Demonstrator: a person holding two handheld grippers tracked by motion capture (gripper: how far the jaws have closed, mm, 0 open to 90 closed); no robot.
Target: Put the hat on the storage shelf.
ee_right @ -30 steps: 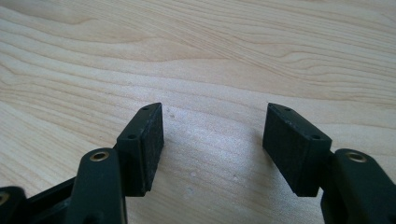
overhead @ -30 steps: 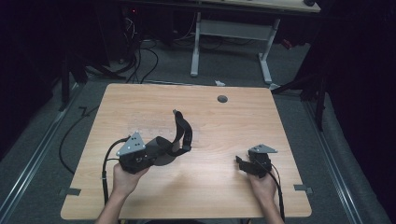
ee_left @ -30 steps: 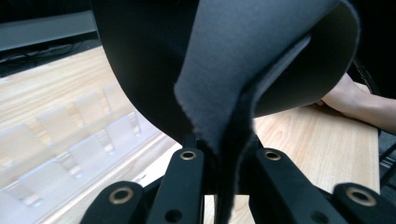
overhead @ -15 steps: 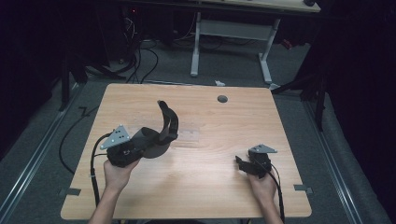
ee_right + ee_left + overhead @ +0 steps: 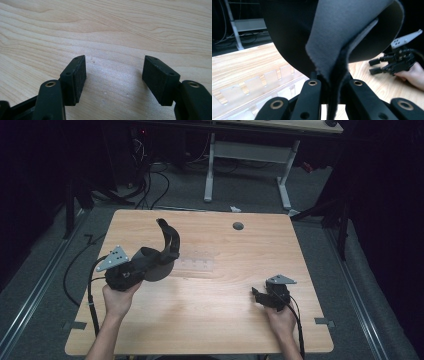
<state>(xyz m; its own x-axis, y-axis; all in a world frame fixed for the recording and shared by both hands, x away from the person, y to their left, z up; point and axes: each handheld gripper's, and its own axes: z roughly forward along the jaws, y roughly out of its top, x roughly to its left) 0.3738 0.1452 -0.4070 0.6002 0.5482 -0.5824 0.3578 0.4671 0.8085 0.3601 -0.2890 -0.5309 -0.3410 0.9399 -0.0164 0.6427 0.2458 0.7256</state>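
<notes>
From above, the left gripper (image 5: 150, 265) holds a dark curved strap (image 5: 167, 240) raised over the wooden desk (image 5: 210, 320), a clear plastic tray (image 5: 197, 265) just past its jaws; the right gripper (image 5: 257, 295) rests low, well apart. The left gripper view has the jaws clamped on the strap's grey-lined edge (image 5: 342, 37). The right gripper view has jaws spread wide, bare desk between.

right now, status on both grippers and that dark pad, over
Left gripper shut on dark pad, pad lifted off the table. Right gripper open, holding nothing, low over bare wood. Clear slotted tray lies beside the pad.
</notes>
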